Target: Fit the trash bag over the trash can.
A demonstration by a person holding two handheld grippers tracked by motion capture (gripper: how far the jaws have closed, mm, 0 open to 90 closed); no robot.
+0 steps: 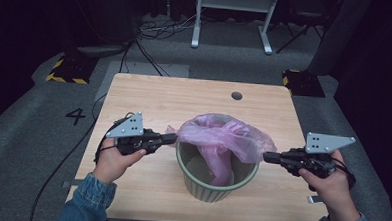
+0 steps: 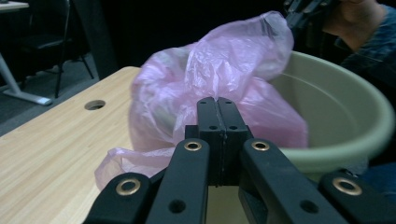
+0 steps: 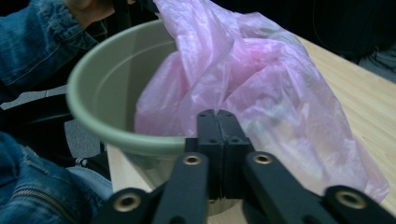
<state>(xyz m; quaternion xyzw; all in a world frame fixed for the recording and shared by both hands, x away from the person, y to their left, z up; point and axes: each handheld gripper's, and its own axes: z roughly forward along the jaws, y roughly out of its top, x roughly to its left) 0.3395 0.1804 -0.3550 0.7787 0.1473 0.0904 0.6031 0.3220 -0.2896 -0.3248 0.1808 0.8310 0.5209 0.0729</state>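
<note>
Pale wooden bench (image 1: pixel 149 96) seen from above, with a ribbed, sage-green plastic bin (image 1: pixel 216 184) standing near its front edge, about midway across. Thin pink plastic bag (image 1: pixel 223 139) draped partly inside the bin and bunched over its rim, spilling over the far and right sides. Left hand-held gripper (image 1: pixel 172 138) held level at the bin's left side, tips right at the bag's left edge; jaws fully together, with a fold of pink film touching their tips in the left gripper view (image 2: pixel 217 100), though whether any film is pinched between them cannot be told. Right hand-held gripper (image 1: pixel 267 156) held level at the bin's right side, tips against the bag's right-hand bulge; jaws likewise pressed together in the right gripper view (image 3: pixel 217 112), pink film lying just beyond and around the tips, a pinch again not clear. 2 hands in blue denim sleeves entering from the bottom edge, 1 behind each tool. Small round cable hole (image 1: pixel 236 96) near the bench's far edge. Grey carpeted floor all round, marked with a painted number 4 (image 1: pixel 75 116) at left, black cables trailing across it.
</note>
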